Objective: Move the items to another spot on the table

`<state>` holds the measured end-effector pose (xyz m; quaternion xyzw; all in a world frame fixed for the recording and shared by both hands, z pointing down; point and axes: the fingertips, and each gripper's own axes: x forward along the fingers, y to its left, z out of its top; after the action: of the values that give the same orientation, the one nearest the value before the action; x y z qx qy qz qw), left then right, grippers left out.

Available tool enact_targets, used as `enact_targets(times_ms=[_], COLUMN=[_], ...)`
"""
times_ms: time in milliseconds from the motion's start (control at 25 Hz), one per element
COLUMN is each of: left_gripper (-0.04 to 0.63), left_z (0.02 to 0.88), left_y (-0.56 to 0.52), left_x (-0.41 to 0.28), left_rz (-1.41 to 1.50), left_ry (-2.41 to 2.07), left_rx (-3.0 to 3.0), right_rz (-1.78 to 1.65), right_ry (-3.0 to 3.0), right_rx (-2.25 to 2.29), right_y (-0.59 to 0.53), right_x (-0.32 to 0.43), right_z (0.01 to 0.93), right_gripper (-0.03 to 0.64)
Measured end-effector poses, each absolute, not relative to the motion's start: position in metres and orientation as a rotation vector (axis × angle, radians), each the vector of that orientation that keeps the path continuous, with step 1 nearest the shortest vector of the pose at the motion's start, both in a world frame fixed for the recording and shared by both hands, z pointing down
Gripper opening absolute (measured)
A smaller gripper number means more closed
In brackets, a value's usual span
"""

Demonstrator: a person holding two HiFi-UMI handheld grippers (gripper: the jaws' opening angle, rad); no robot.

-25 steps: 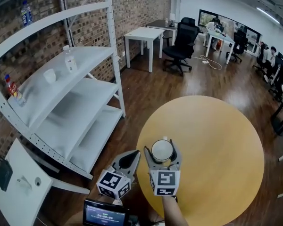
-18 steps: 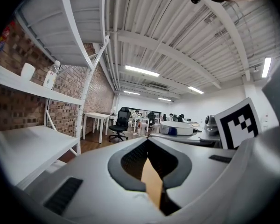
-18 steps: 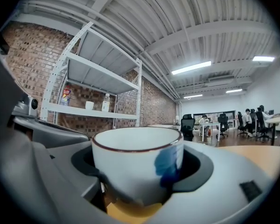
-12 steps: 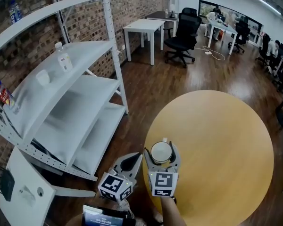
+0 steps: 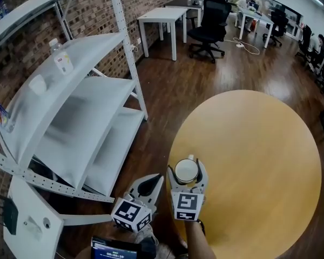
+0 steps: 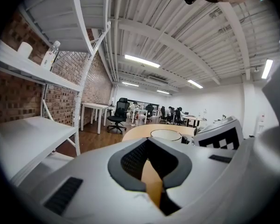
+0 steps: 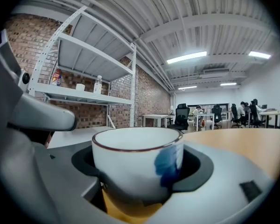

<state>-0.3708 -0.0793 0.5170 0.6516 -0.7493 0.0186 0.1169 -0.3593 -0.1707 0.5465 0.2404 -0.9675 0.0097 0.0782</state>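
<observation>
Right gripper view: white cup [image 7: 137, 160] sits clamped in the right gripper [image 5: 187, 172], over the table [image 5: 259, 161] at its near-left edge; left gripper [image 5: 149, 183] closed, empty.

cup [image 7: 137, 164]: glossy glazed ceramic | table [image 5: 259, 161]: matt wood | floor [image 5: 167, 90]: shiny dark wood

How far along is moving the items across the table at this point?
Done: the right gripper is shut on the white cup. In hand: the cup sits over the round table's near left edge, unreleased. Left: place it elsewhere and let go. The left gripper is shut, empty; no other item shows on the table.
</observation>
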Motion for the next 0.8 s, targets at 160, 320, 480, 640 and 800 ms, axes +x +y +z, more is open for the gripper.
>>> enact_targets(times_ms=[160,320,480,640,800], left_gripper=[0.005,0.005,0.005,0.006,0.006], left_z=[0.527,0.535,0.539,0.539,0.538], left_y=[-0.075,-0.071,-0.071,-0.072,-0.072], left_x=[-0.381,-0.385,-0.386,-0.383,-0.379], left_rz=[0.069,0.08,0.084,0.081,0.08], left_ry=[-2.188,-2.184,-2.174,-2.167,-2.162], left_rx=[1.885,1.868,1.865,1.869,1.876], right_rz=[0.063,0.1,0.162,0.182,0.202], right_ry=[-2.868,-2.835,-2.838,-2.822,-2.792], right_rx=[0.723,0.751,0.791,0.785,0.756], right_y=[-0.174,-0.179,-0.183,-0.182,-0.179], right_x=[-0.368,-0.367,-0.363,-0.362,-0.362], right_z=[0.569,0.586,0.591,0.594,0.6], right_gripper=[0.413,0.413,0.414,0.42,0.43])
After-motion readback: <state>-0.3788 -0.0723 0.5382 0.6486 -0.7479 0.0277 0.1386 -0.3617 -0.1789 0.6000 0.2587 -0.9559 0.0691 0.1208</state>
